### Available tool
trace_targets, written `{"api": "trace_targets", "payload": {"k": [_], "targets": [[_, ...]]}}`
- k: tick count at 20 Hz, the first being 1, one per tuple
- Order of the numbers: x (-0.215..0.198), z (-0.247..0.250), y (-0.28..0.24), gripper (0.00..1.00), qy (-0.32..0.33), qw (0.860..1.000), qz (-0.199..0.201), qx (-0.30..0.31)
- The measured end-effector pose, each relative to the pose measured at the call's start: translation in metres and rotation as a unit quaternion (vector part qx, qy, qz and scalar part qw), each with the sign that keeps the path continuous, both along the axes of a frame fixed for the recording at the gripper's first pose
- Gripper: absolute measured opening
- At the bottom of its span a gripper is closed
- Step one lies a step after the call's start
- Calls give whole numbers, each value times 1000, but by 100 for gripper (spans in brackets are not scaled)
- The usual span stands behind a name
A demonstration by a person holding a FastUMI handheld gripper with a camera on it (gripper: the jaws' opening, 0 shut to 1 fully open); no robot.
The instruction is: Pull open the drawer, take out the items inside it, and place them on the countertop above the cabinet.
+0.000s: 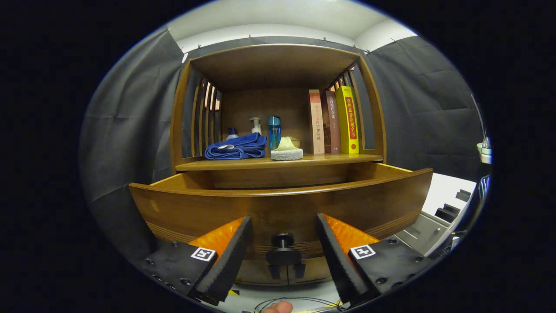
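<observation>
Fingers [236, 252] of the gripper [283, 226] are standing spread apart, gripping nothing, with the dark knob [282, 250] sitting between them untouched. Just ahead, the drawer [278, 204] is standing pulled out from the cabinet [369, 113]; its inside is hiding behind the front panel. Beyond, on the countertop [321, 160], a folded blue towel [236, 148], a sponge [286, 151], bottles [273, 130] and three upright books [334, 121] are resting.
</observation>
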State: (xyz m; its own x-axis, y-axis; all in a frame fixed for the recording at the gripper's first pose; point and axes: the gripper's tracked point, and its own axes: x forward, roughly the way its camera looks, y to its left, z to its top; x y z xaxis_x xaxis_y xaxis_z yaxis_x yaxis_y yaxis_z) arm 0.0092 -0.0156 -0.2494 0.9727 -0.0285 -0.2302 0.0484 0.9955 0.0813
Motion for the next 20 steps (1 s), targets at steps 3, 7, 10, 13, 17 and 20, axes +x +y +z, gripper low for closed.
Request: {"api": "trace_targets", "payload": {"k": [3, 7, 10, 13, 17, 20], "targets": [[2, -4, 2, 97, 2, 1000, 8, 13], [12, -2, 0, 97, -1, 1000, 10, 18], [31, -3, -1, 98, 1, 1000, 10, 8], [52, -9, 0, 98, 11, 1000, 15, -4], [78, -18, 2, 99, 25, 999, 18, -14], [99, -22, 2, 99, 27, 999, 18, -13]]}}
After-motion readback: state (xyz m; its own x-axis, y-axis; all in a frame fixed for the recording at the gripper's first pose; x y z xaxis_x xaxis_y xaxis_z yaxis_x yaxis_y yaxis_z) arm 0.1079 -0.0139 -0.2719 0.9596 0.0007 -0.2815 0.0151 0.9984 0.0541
